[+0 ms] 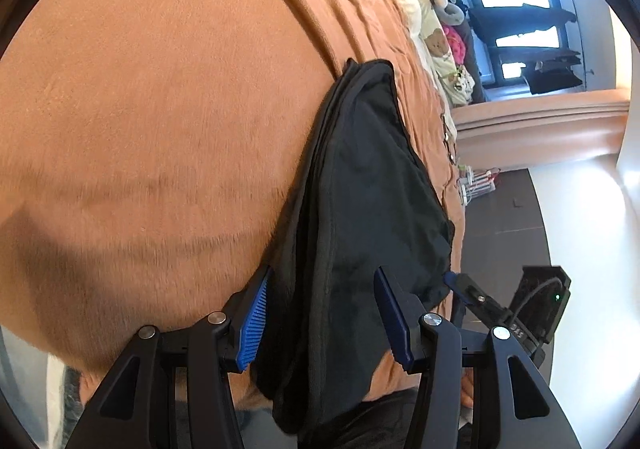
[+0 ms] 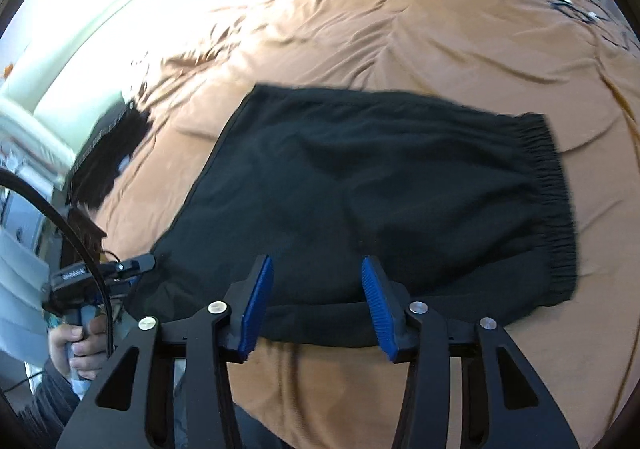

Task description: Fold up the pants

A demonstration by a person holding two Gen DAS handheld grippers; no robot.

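Observation:
The black pants [image 2: 380, 189] lie folded on the orange bed cover [image 2: 400, 29], elastic waistband [image 2: 556, 209] at the right. In the left wrist view the pants [image 1: 360, 189] run up the frame along the bed's edge. My left gripper [image 1: 322, 313] is open, its blue pads on either side of the near end of the pants, not closed on them. My right gripper [image 2: 318, 301] is open over the near folded edge of the pants. The left gripper also shows at the pants' left end in the right wrist view [image 2: 132, 269].
The orange cover [image 1: 140, 129] fills the bed. Pillows and stuffed toys [image 1: 436, 9] lie at the head of the bed, with eyeglasses [image 1: 448, 137] near them. A window [image 1: 516, 9] and dark floor [image 1: 504, 221] lie beyond the bed's edge.

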